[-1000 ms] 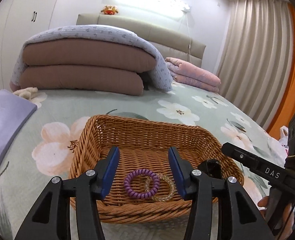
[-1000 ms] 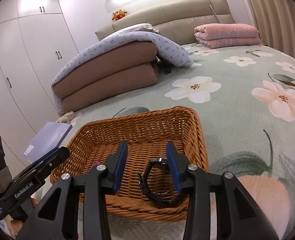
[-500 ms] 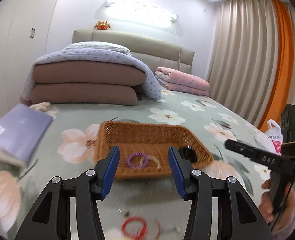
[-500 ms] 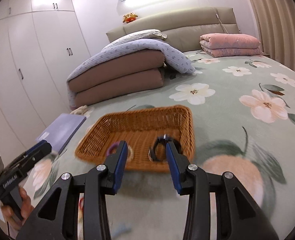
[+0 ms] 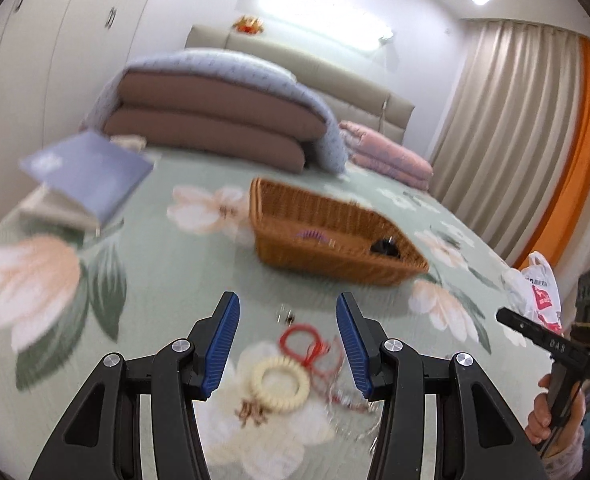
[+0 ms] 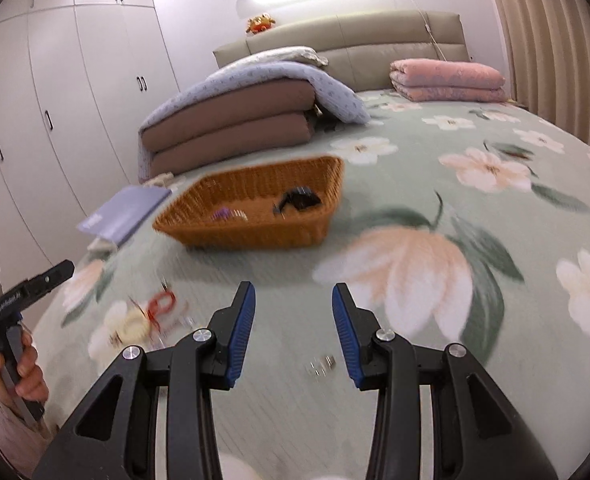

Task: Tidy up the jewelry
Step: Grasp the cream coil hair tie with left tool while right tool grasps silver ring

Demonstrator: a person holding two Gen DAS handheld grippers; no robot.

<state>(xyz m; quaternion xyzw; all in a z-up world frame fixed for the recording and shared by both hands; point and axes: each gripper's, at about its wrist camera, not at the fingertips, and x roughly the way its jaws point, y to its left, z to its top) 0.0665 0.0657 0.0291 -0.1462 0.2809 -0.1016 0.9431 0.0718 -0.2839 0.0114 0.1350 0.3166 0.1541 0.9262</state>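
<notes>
Wicker basket (image 6: 255, 216) holding purple bracelet (image 6: 223, 214) and black watch (image 6: 299, 199), both grippers' jaws apart, empty.

A pale green bedspread (image 6: 395, 184) printed with peach-and-white flowers and dark green leaves carries a tan woven wicker basket (image 6: 255, 232) holding a purple coiled ring (image 6: 222, 213) and a black watch (image 6: 299, 199), with a cream coiled ring (image 5: 279, 383), a red cord loop (image 5: 301, 338) and a lavender flat book (image 5: 89, 178) lying outside it. Folded brown quilts (image 6: 231, 136) lie under a blue-grey speckled cover (image 6: 335, 92), beside folded pink blankets (image 6: 447, 80), a beige padded headboard (image 6: 375, 36), beige pleated curtains (image 5: 507, 120) with an orange strip (image 5: 575, 152), and white wardrobe doors (image 6: 75, 100). Both black-framed grippers, left (image 5: 287, 334) and right (image 6: 293, 324), have blue ribbed pads (image 5: 222, 344).
</notes>
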